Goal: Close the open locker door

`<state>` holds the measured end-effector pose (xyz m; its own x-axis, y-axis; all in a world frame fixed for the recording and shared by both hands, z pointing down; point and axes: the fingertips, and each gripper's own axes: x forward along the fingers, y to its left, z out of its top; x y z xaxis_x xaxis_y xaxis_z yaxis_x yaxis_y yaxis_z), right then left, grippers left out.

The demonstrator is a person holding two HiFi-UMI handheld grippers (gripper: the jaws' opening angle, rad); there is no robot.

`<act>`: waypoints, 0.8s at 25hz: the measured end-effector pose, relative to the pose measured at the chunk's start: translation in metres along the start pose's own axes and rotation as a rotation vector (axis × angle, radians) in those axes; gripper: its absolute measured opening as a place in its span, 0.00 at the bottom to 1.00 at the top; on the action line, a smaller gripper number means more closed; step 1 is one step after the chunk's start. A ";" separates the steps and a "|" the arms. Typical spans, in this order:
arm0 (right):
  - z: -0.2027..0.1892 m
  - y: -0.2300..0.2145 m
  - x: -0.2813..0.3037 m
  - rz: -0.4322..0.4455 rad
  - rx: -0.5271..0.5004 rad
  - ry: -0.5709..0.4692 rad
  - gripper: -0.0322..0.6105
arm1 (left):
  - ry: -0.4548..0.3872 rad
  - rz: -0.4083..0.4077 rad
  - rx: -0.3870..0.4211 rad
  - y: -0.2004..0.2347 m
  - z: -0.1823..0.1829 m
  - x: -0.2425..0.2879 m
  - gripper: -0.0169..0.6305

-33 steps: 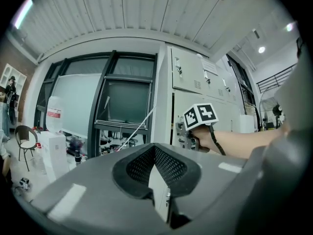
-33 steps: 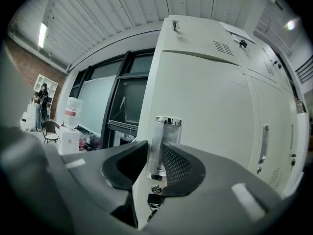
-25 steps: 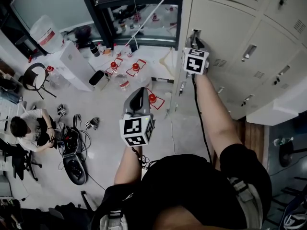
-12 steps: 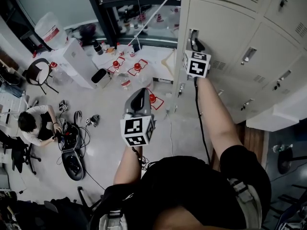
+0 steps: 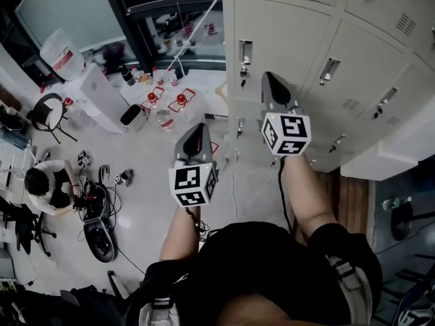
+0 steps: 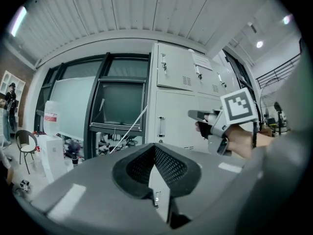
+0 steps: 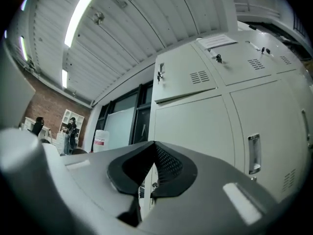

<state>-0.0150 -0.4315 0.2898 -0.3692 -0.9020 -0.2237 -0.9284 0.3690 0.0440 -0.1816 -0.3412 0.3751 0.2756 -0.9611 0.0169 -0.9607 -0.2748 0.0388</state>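
Beige sheet-metal locker door sits flush in the locker bank ahead of me: a flat panel with a recessed rectangular handle. My right gripper is near it, mesh-textured black pads pressed together, empty. My left gripper is lower, pads together, empty.

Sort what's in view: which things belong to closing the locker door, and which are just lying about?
Job in hand:
locker door, looking flush with its neighbours; its handle; right gripper, tongs shut on nothing.

Lying about:
water jug; chair; red-topped items on the floor; cables; a seated person.
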 end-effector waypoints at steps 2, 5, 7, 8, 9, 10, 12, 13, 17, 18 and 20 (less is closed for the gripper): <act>0.005 -0.002 -0.026 0.009 -0.019 -0.013 0.06 | -0.008 -0.011 0.007 -0.014 0.003 0.003 0.03; 0.005 -0.009 -0.062 0.003 -0.027 -0.015 0.06 | -0.010 -0.032 0.008 -0.037 0.005 0.007 0.03; 0.001 -0.016 -0.081 -0.006 -0.010 -0.007 0.06 | -0.011 -0.049 0.011 -0.053 0.004 0.009 0.03; -0.002 -0.020 -0.089 -0.010 -0.001 -0.001 0.06 | -0.012 -0.058 0.014 -0.061 0.004 0.009 0.03; -0.006 -0.023 -0.096 -0.012 0.006 0.007 0.06 | -0.012 -0.066 0.017 -0.068 0.004 0.010 0.03; -0.010 -0.026 -0.102 -0.013 0.010 0.016 0.06 | -0.011 -0.074 0.019 -0.075 0.003 0.010 0.03; -0.015 -0.030 -0.112 -0.015 0.011 0.030 0.06 | -0.010 -0.085 0.020 -0.087 0.002 0.009 0.03; -0.016 -0.032 -0.116 -0.015 0.009 0.035 0.06 | -0.011 -0.089 0.020 -0.092 0.002 0.008 0.03; -0.016 -0.037 -0.129 -0.012 0.012 0.047 0.06 | -0.020 -0.097 0.025 -0.107 0.004 0.004 0.03; -0.017 -0.038 -0.131 -0.013 0.015 0.050 0.06 | -0.021 -0.099 0.026 -0.110 0.005 0.002 0.03; -0.018 -0.038 -0.135 -0.012 0.017 0.059 0.06 | -0.023 -0.100 0.025 -0.114 0.005 0.000 0.03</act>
<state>0.0694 -0.3276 0.3359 -0.3603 -0.9178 -0.1667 -0.9321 0.3614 0.0247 -0.0725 -0.3098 0.3656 0.3697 -0.9291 -0.0090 -0.9290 -0.3698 0.0146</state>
